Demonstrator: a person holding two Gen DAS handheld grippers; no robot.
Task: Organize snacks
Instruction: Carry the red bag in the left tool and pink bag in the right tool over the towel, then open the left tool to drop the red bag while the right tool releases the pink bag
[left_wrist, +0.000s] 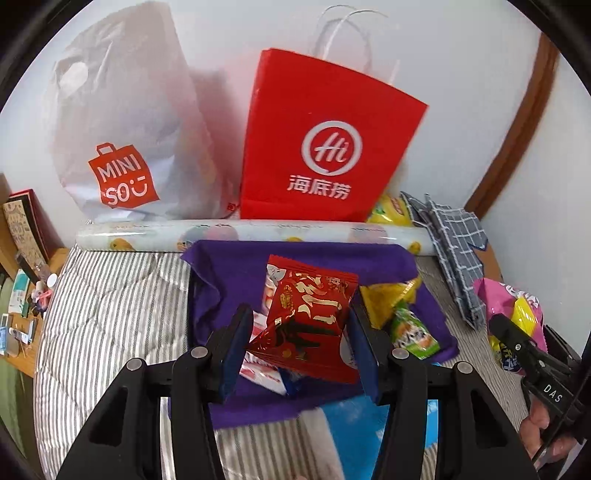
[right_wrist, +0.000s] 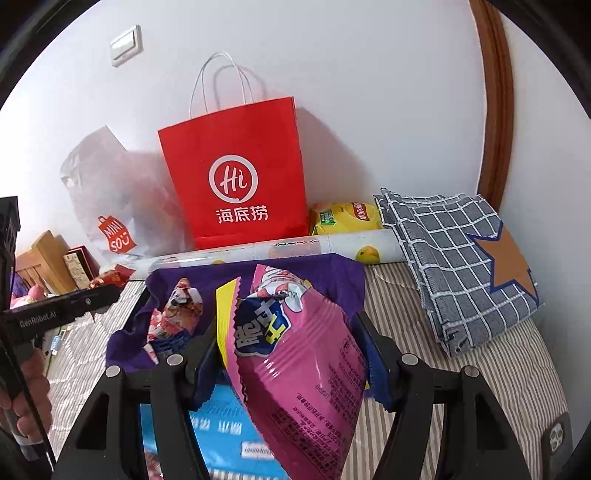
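My left gripper (left_wrist: 297, 343) is shut on a red snack packet (left_wrist: 314, 314) with gold print, held above a purple fabric bin (left_wrist: 236, 273) on the striped bed. Inside the bin lie a green packet (left_wrist: 413, 334), a yellow packet (left_wrist: 384, 299) and white-and-red wrappers (left_wrist: 262, 373). My right gripper (right_wrist: 291, 354) is shut on a large pink snack bag (right_wrist: 306, 365) with a yellow edge, over the purple bin (right_wrist: 332, 273). A small red-and-white packet (right_wrist: 177, 314) lies in the bin. The pink bag (left_wrist: 517, 314) also shows at the right of the left wrist view.
A red paper bag (left_wrist: 325, 147) and a white plastic bag (left_wrist: 125, 129) lean on the wall behind a paper roll (left_wrist: 221, 236). A yellow chip bag (right_wrist: 347, 218), a checked cloth (right_wrist: 461, 258), a blue box (right_wrist: 229, 424) and a phone (right_wrist: 556, 439) are near.
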